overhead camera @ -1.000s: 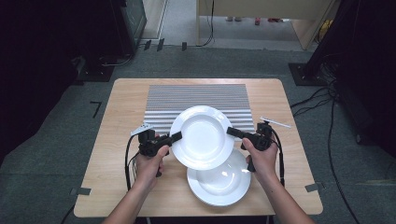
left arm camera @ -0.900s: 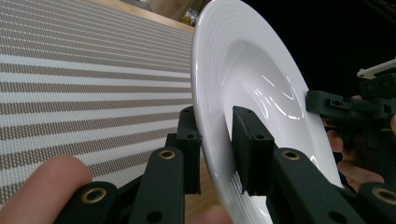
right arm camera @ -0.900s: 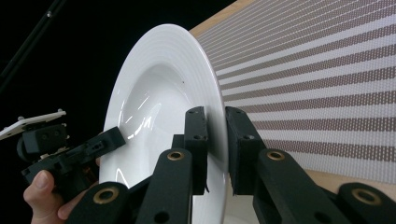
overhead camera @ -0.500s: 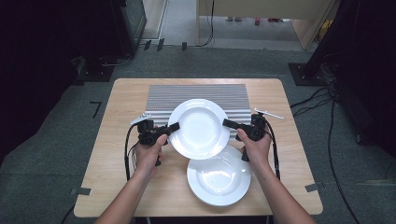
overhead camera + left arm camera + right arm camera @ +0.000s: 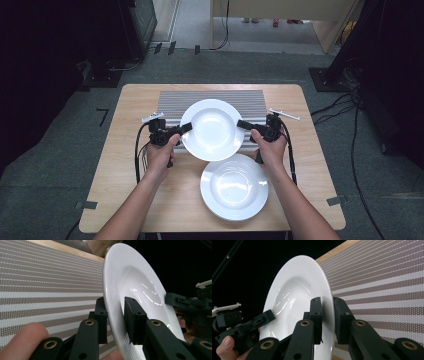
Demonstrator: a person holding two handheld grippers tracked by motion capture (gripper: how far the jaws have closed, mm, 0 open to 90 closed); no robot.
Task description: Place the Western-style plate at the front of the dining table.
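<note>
Plate [image 5: 211,128]: white, deep, ridged rim, frame centre.
L gripper [image 5: 181,129]: clamps rim.
R gripper [image 5: 243,124]: clamps rim.
Mat [image 5: 172,101]: part hidden.

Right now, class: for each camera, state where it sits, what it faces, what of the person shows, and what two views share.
High view: above the person's side, looking down on the table; forearms, both hands.
Left gripper view: on the left gripper, facing the held plate and striped mat; a fingertip.
Right gripper view: on the right gripper, facing the plate; the other hand.
Both gripper views share plate and mat.
</note>
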